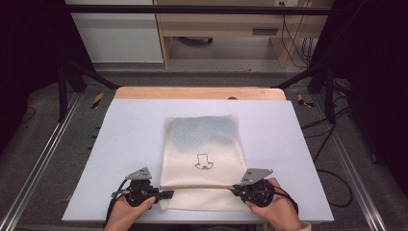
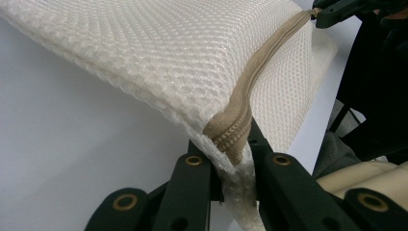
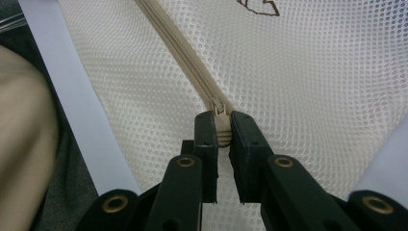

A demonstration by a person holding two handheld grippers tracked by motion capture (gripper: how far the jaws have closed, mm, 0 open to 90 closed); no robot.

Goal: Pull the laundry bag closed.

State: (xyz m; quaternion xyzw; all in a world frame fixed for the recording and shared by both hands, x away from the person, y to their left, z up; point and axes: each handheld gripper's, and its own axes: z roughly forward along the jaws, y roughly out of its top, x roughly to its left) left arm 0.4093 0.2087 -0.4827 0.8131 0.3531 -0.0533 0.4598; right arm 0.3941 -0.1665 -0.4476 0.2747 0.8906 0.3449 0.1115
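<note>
A cream mesh laundry bag (image 1: 202, 159) lies flat on the white counter (image 1: 130, 144). The left gripper (image 1: 163, 194) has its jaws clamped on the bag's beige zipper (image 1: 197, 187) at one end; the right gripper (image 1: 234, 188) pinches the zipper's other end.

Both hands are gripping black tools: the left gripper (image 1: 166, 194) and right gripper (image 1: 235, 189) are each wearing a grey three-cornered plate, trailing black cables at 6 o'clock, showing brass-ringed screws along black jaws.
</note>
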